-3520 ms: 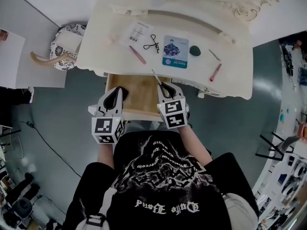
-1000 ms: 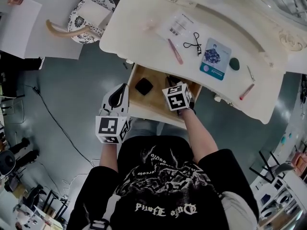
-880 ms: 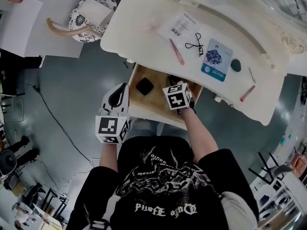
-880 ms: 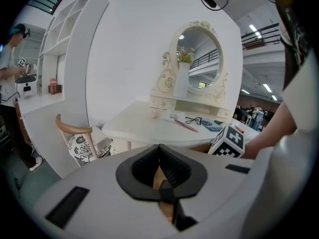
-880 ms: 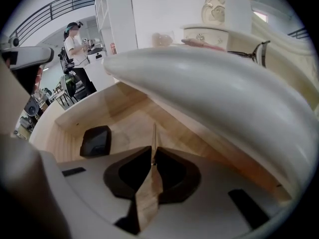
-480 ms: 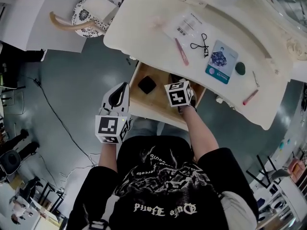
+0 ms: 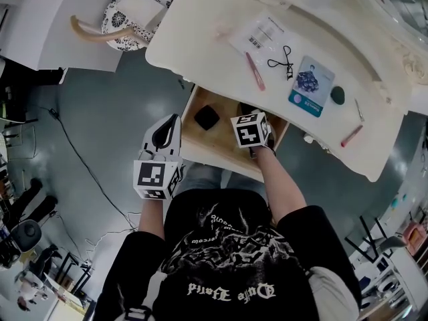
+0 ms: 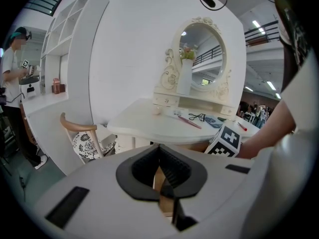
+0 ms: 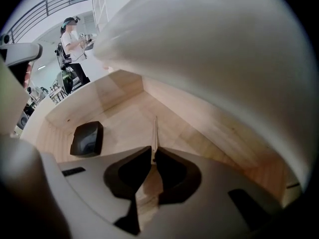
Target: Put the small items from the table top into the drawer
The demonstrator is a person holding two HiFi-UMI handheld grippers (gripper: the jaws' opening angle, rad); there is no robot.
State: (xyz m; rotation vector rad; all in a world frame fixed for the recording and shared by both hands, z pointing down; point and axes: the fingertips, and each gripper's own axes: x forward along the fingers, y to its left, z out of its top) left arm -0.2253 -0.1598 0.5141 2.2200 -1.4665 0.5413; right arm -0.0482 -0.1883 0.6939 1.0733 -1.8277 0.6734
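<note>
The wooden drawer (image 7: pixel 200 142) stands pulled out under the cream dressing table (image 7: pixel 200 25). My right gripper (image 7: pixel 249 110) points steeply down inside it, shut on a thin pale stick (image 9: pixel 155 133) whose far end reaches toward the drawer floor (image 9: pixel 124 118). A black square compact (image 7: pixel 205 117) lies in the drawer's left part, also seen from the right gripper (image 9: pixel 87 138). My left gripper (image 7: pixel 172 120) hovers at the drawer's left front corner, shut and holding nothing (image 8: pixel 159 158). On the table top lie a pink pen (image 7: pixel 255 71), an eyelash curler (image 7: pixel 281 57), a blue card (image 7: pixel 311 85) and a dark green oval (image 7: pixel 338 95).
A white packet (image 7: pixel 264 35), tweezers (image 7: pixel 359 109) and a red pen (image 7: pixel 351 136) also lie on the table. A patterned chair (image 7: pixel 127 12) stands to the left of it. An oval mirror (image 8: pixel 202 54) rises at the table's back. The table's underside hangs close over my right gripper.
Since the earliest frame my right gripper has gone from the drawer's front edge down into the drawer with the stick. Over the last second both grippers have held still.
</note>
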